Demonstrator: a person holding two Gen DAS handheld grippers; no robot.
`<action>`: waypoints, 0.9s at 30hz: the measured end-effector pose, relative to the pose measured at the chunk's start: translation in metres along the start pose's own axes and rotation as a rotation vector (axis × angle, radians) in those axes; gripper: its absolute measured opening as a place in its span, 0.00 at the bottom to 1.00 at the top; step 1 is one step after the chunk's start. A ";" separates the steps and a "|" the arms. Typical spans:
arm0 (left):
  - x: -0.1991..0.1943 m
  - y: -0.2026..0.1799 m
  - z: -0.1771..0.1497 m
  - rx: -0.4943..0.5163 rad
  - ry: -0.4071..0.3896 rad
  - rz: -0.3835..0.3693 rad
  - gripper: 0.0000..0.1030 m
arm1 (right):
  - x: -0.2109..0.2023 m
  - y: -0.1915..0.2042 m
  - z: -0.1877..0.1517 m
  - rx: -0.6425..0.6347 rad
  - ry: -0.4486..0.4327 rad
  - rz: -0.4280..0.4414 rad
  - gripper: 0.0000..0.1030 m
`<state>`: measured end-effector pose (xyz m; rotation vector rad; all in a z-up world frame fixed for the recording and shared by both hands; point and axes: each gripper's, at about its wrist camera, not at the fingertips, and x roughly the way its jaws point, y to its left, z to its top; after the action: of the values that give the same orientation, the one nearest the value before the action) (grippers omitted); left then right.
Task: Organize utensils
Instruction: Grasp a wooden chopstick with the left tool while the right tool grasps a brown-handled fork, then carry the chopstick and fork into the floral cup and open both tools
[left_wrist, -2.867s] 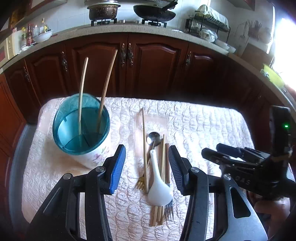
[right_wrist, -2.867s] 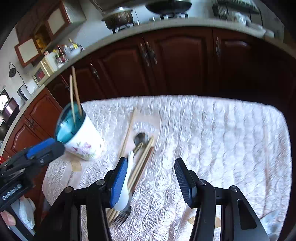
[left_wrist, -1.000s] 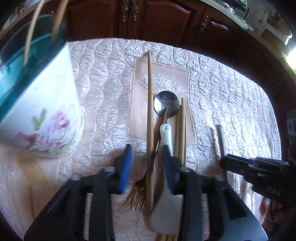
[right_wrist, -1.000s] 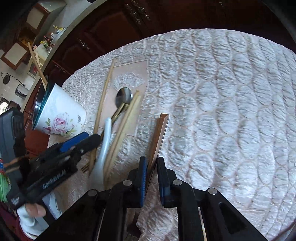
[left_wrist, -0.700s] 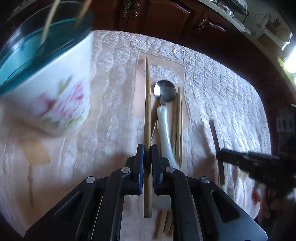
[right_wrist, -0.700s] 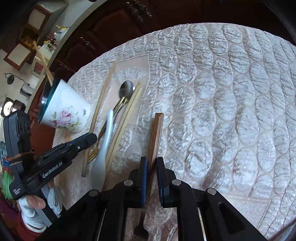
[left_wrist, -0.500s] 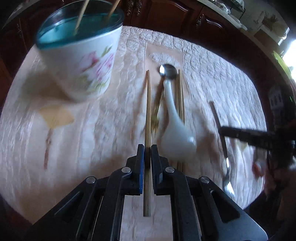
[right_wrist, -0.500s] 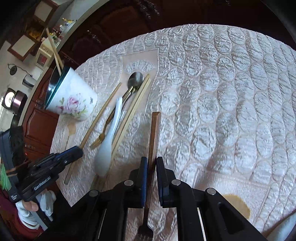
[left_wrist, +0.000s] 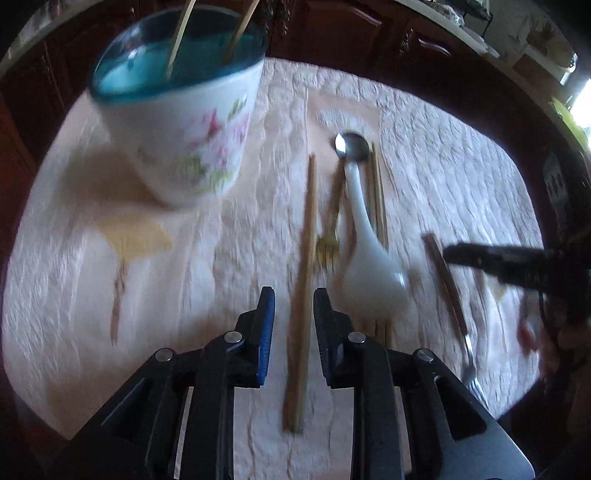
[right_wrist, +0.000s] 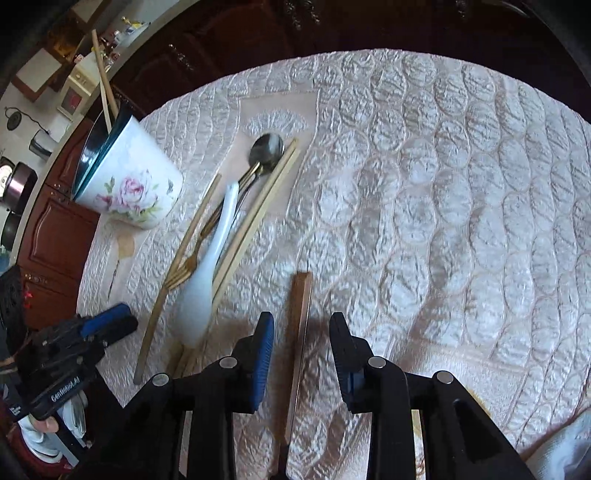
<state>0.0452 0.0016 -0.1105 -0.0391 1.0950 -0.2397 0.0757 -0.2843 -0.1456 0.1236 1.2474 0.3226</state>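
My left gripper (left_wrist: 293, 295) is open, its jaws either side of a long wooden chopstick (left_wrist: 304, 258) that lies on the quilted cloth. My right gripper (right_wrist: 301, 321) is open around a wooden-handled fork (right_wrist: 300, 325) that lies on the cloth; the fork also shows in the left wrist view (left_wrist: 445, 288). A white floral cup (left_wrist: 184, 125) with a teal inside holds two chopsticks, at the upper left; it also shows in the right wrist view (right_wrist: 129, 181). A white ceramic spoon (left_wrist: 364, 258), a metal spoon (left_wrist: 351, 146), a gold fork (left_wrist: 328, 236) and more chopsticks (left_wrist: 378, 199) lie between the two.
The pale quilted tablecloth (right_wrist: 443, 184) covers the table. Dark wooden kitchen cabinets (right_wrist: 258, 29) stand behind it. The left gripper shows at the lower left of the right wrist view (right_wrist: 107, 325). The right gripper shows at the right of the left wrist view (left_wrist: 517, 262).
Both grippers were shut, the left on the chopstick and the right on the wooden-handled fork. Both have now opened and the two utensils lie on the cloth.
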 end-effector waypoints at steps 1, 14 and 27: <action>0.004 -0.003 0.009 0.007 -0.014 0.024 0.20 | 0.001 0.001 0.003 -0.004 -0.008 -0.011 0.28; 0.067 -0.038 0.064 0.124 0.046 0.120 0.20 | 0.023 0.007 0.022 -0.005 -0.011 0.003 0.29; 0.012 -0.012 0.069 0.022 -0.015 -0.044 0.04 | 0.007 0.032 0.022 -0.044 -0.092 0.060 0.09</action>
<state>0.1093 -0.0183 -0.0878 -0.0456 1.0775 -0.2904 0.0930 -0.2500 -0.1360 0.1366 1.1467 0.3926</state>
